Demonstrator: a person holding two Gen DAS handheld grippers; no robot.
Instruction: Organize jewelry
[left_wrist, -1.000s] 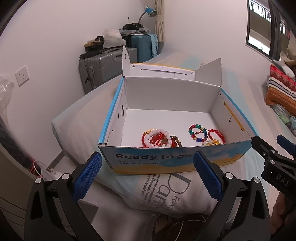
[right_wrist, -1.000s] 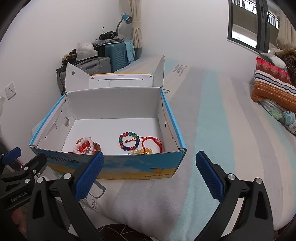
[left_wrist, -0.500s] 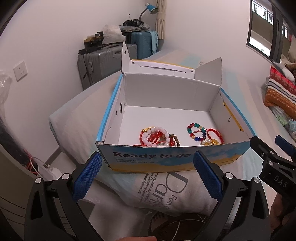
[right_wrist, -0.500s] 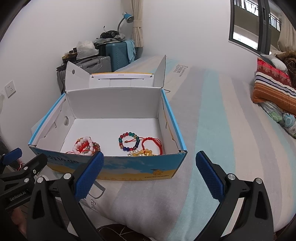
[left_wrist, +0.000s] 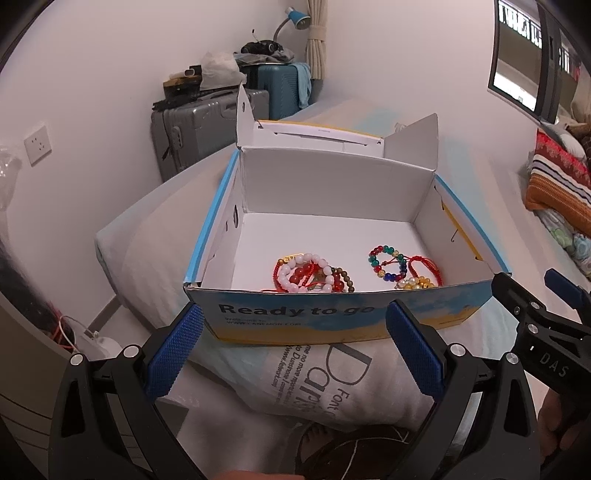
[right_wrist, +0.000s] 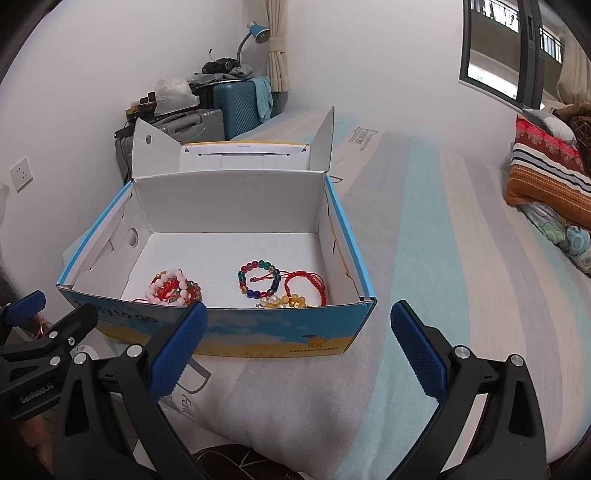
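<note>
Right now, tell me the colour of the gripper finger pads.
Blue, textured pads on black frames; right wrist view shows them best.

Box: sitting on the bed, frame centre.
Bracelets: lying inside, along the near wall.
Suitcases: standing behind, upper left.

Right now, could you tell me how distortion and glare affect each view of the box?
Left wrist view: fisheye bows the walls, dark vignette at corners; the box and bracelets stay sharp. Right wrist view: same bowing; the window is bright, yet the beads read clearly.
</note>
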